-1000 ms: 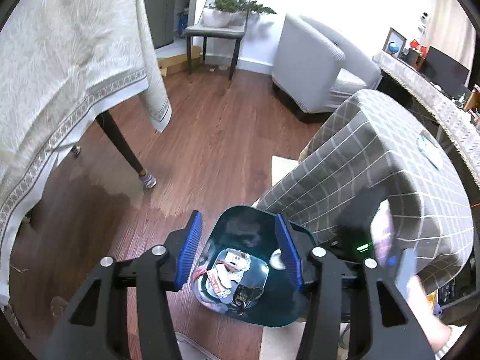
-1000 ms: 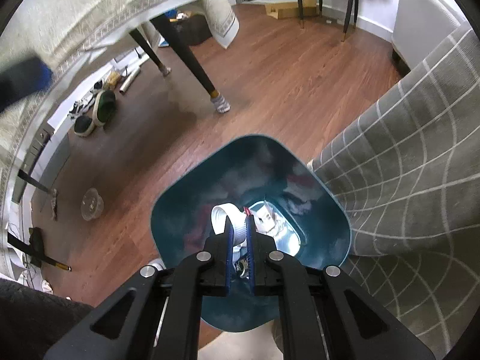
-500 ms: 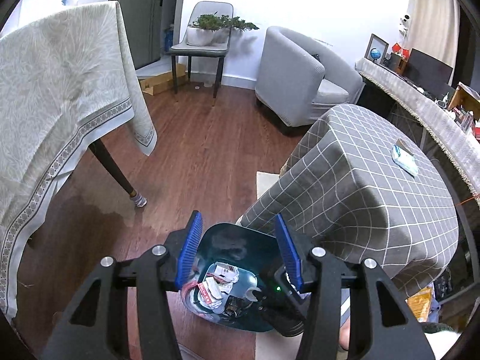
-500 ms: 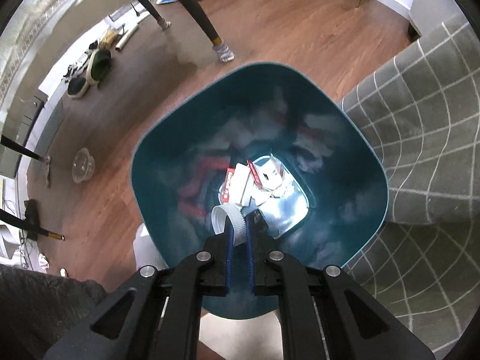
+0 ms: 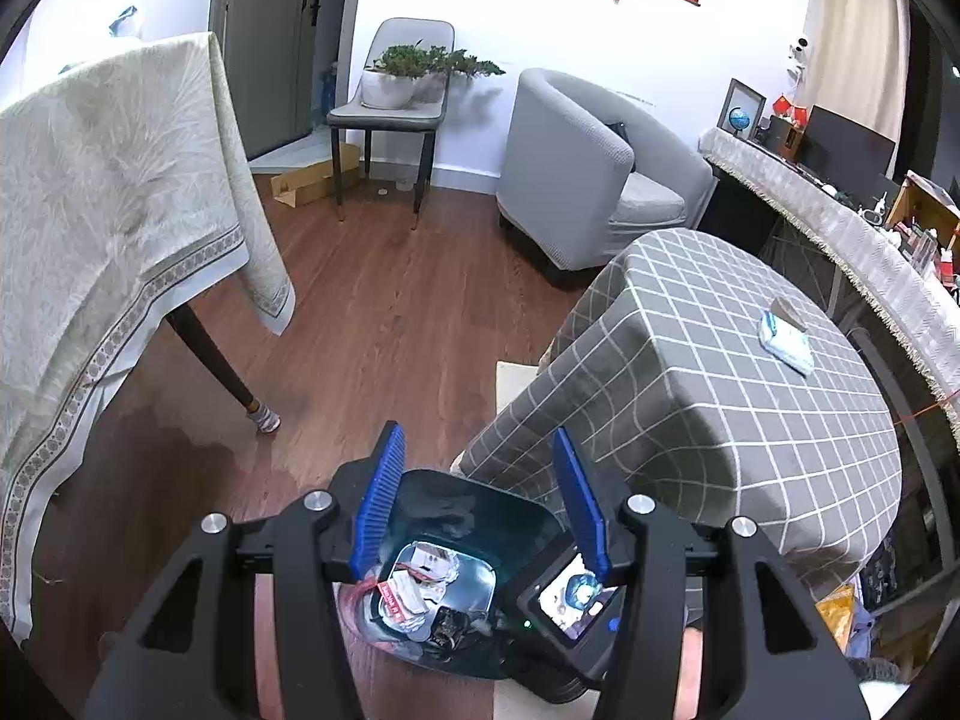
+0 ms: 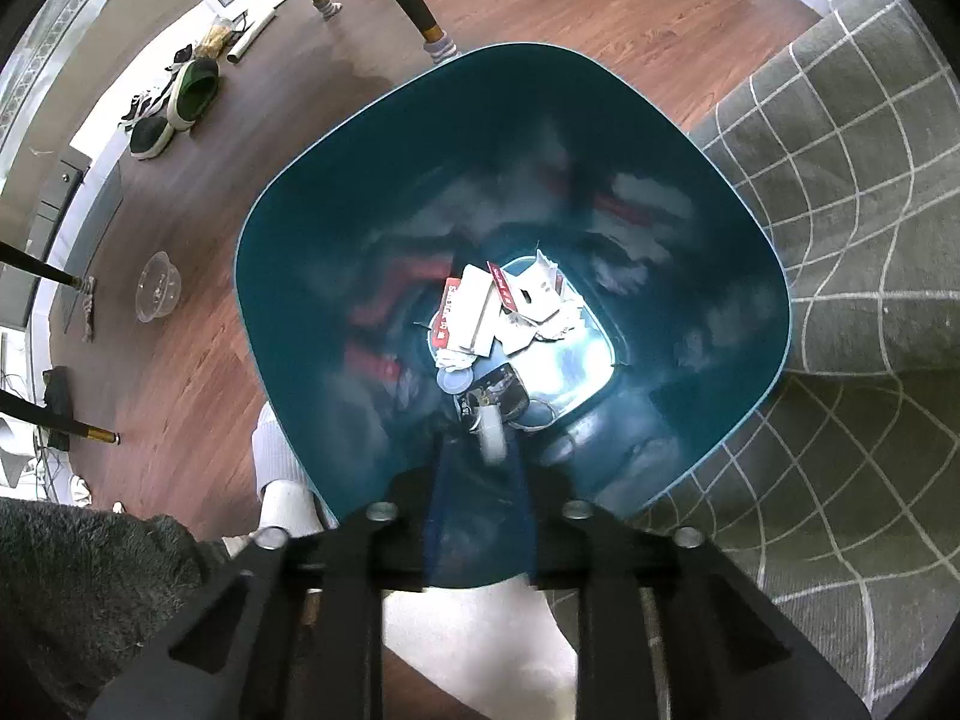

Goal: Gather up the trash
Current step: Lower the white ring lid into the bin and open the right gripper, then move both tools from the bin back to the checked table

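Observation:
A teal trash bin [image 6: 288, 312] stands on the wood floor beside the checked-cloth table. On its bottom lie red-and-white wrappers and paper scraps [image 6: 480, 312]. My right gripper [image 6: 480, 456] points down into the bin's mouth and its jaws are opening. A blurred white bottle cap [image 6: 493, 441] sits loose in the gap between them, and neither pad presses on it. My left gripper [image 5: 480, 498] hovers above the bin [image 5: 516, 510], open and empty. The right gripper's body with its small screen [image 5: 573, 597] shows below it. A blue-and-white packet [image 5: 786, 339] lies on the checked table.
The grey checked table [image 5: 720, 396] crowds the bin's right side. A cream-clothed table [image 5: 108, 228] with dark legs stands to the left. Behind are a grey armchair [image 5: 576, 180] and a chair carrying a plant [image 5: 396, 84]. Shoes [image 6: 192, 90] and a clear bowl [image 6: 157, 291] lie on the floor.
The right gripper has sunk deeper over the bin and its shut jaws have parted, freeing the white cap. The left gripper has risen, still open.

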Motion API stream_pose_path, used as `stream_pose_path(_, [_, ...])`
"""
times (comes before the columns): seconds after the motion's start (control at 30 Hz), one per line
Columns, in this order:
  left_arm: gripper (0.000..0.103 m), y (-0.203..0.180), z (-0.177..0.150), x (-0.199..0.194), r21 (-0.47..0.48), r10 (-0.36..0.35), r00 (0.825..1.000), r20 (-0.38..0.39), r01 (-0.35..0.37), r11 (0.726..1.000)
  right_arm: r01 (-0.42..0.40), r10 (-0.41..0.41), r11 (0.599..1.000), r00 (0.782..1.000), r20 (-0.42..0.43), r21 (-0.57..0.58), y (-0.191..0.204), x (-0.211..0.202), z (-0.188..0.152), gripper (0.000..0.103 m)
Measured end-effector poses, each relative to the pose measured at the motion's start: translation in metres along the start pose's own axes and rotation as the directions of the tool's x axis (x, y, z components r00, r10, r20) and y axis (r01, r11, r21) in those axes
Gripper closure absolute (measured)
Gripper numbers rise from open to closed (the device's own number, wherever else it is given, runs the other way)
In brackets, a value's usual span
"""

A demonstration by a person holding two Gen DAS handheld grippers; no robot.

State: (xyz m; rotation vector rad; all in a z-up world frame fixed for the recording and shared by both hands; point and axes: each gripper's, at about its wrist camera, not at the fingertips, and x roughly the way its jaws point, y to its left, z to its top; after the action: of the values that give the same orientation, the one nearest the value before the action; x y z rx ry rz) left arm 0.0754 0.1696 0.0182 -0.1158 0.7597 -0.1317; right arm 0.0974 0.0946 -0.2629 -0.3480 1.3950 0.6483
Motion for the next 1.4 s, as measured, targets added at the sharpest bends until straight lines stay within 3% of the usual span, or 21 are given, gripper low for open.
stream_pose_path(0.17, [0.048,-0.014,0.008,-0.006,0.014,-0.005,1.0,0.027,0.005,1.0,-0.013,0.014,1.0,0.999,0.037,-0.025,0.003,-0.015,-0.004,0.074])
stream_pose_path(0.43, [0.044,-0.036,0.024,-0.022,0.022,-0.016,0.996,0.089,0.014,1.0,-0.045,0.059,0.997,0.974,0.219,-0.07,0.007,-0.087,-0.006,0.074])
stream_pose_path(0.57, [0.042,-0.047,0.03,-0.029,0.026,-0.02,0.993,0.112,0.018,1.0,-0.041,0.072,0.994,0.944,0.322,-0.103,0.008,-0.128,-0.012,0.074])
stream_pose_path(0.77, [0.037,-0.067,0.038,-0.032,0.05,-0.012,0.99,0.142,0.005,0.999,-0.019,0.063,0.995,0.883,0.466,-0.099,-0.006,-0.185,-0.024,0.074])
stream_pose_path(0.87, [0.032,-0.076,0.041,-0.03,0.061,-0.025,0.988,0.152,0.016,0.998,-0.003,0.039,0.998,0.849,0.527,-0.068,-0.023,-0.21,-0.034,0.074])
stream_pose_path(1.03, [0.023,-0.099,0.043,-0.025,0.105,-0.054,0.985,0.163,0.037,0.994,0.039,-0.031,0.999,0.812,0.583,-0.001,-0.054,-0.238,-0.051,0.074])
stream_pose_path(1.07, [0.021,-0.104,0.044,-0.024,0.116,-0.062,0.984,0.165,0.043,0.992,0.052,-0.051,0.999,0.803,0.594,0.015,-0.06,-0.243,-0.055,0.069])
stream_pose_path(1.1, [0.02,-0.108,0.044,-0.023,0.123,-0.065,0.984,0.167,0.045,0.991,0.071,-0.08,0.997,0.788,0.61,0.038,-0.068,-0.25,-0.059,0.049])
stream_pose_path(1.13, [0.017,-0.114,0.044,-0.02,0.134,-0.069,0.983,0.171,0.046,0.99,0.086,-0.105,0.994,0.769,0.63,0.062,-0.076,-0.257,-0.062,0.041])
stream_pose_path(1.23, [0.012,-0.126,0.046,-0.012,0.152,-0.071,0.983,0.168,0.046,0.987,0.093,-0.145,0.989,0.732,0.666,0.114,-0.098,-0.271,-0.069,0.041])
stream_pose_path(1.4, [0.009,-0.143,0.048,0.005,0.194,-0.097,0.984,0.151,0.067,0.979,0.091,-0.213,0.973,0.702,0.679,0.211,-0.144,-0.285,-0.08,0.035])
